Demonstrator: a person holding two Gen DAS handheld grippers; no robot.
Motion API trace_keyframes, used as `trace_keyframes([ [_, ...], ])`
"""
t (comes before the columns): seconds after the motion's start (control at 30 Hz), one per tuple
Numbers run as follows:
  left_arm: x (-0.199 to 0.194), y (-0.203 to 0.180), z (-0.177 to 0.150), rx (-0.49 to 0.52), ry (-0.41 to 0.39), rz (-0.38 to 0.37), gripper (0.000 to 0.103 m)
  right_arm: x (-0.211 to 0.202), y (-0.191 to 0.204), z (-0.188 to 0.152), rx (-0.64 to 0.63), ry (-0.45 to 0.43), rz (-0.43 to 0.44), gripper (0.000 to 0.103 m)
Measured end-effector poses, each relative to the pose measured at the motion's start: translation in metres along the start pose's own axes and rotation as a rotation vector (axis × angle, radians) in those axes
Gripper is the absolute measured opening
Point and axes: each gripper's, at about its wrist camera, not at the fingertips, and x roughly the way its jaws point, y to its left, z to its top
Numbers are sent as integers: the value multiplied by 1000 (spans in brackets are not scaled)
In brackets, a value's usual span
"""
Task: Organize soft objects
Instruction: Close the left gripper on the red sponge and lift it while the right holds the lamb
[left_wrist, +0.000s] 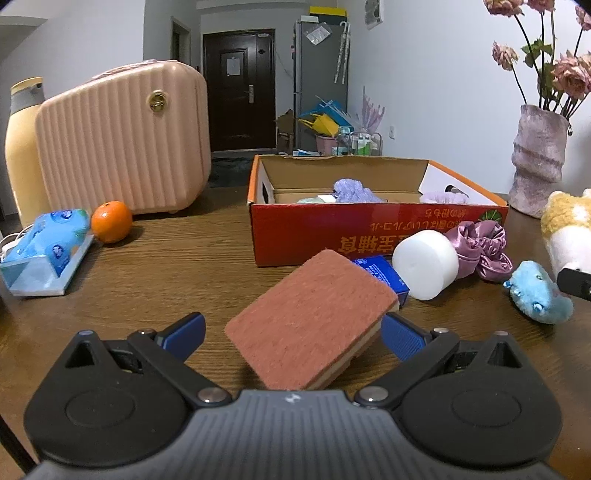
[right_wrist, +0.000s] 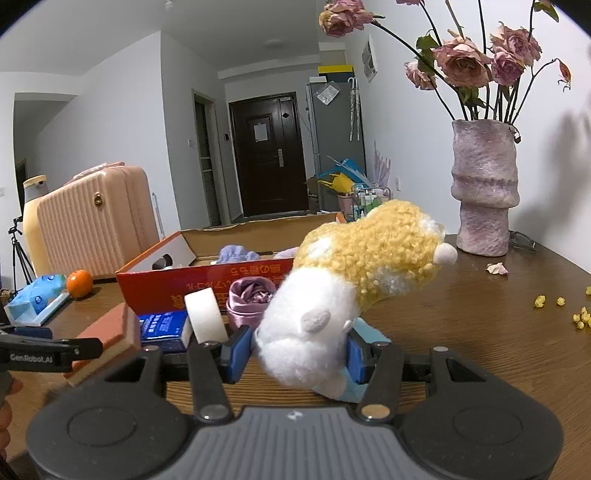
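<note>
On the dark wooden surface (left_wrist: 155, 266) before the red cardboard box (left_wrist: 317, 236), my left gripper (left_wrist: 293, 334) stands apart around a brown-topped sponge (left_wrist: 314, 321), one pad touching it. My right gripper (right_wrist: 299, 354) clamps a yellow-and-white plush toy (right_wrist: 354, 280).

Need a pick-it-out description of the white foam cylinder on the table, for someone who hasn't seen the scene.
Find the red cardboard box on the wooden table. Against its near wall sits the white foam cylinder, lying on its side between a blue packet and a purple satin scrunchie. It is the only plain white, smooth, round piece there.
</note>
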Motion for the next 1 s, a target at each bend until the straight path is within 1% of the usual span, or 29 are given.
trace_keyframes([
  [0.13, 13, -1, 2, 32, 26, -16, 103, 3, -2, -1, -6, 7, -2, 51],
  [0.3, 23, 6, 6, 28, 38, -39, 103, 7, -1, -4, -11, 23, -6, 51],
  [0.43, 38, 11, 5, -1, 100, -77, 103, 9, 0, -5, -15, 29, -4, 51],
  [0.57, 40, 15, 4, -19, 114, -104, 103, 9, 1, -6, -20, 34, 1, 51],
  [0.63, 42, 16, 3, -19, 135, -126, 103, 9, 2, -6, -22, 33, 2, 51],
  [0.67, 43, 16, 3, -19, 141, -127, 103, 9, 2, -6, -23, 33, 2, 51],
  [0.73, 43, 15, 2, -14, 140, -120, 98, 9, 2, -6, -24, 31, 4, 51],
  [0.8, 42, 16, 2, -15, 136, -119, 97, 8, 2, -7, -26, 29, 6, 51],
  [1.0, 37, 15, 1, -9, 125, -98, 93, 7, 4, -7, -31, 26, 16, 51],
])
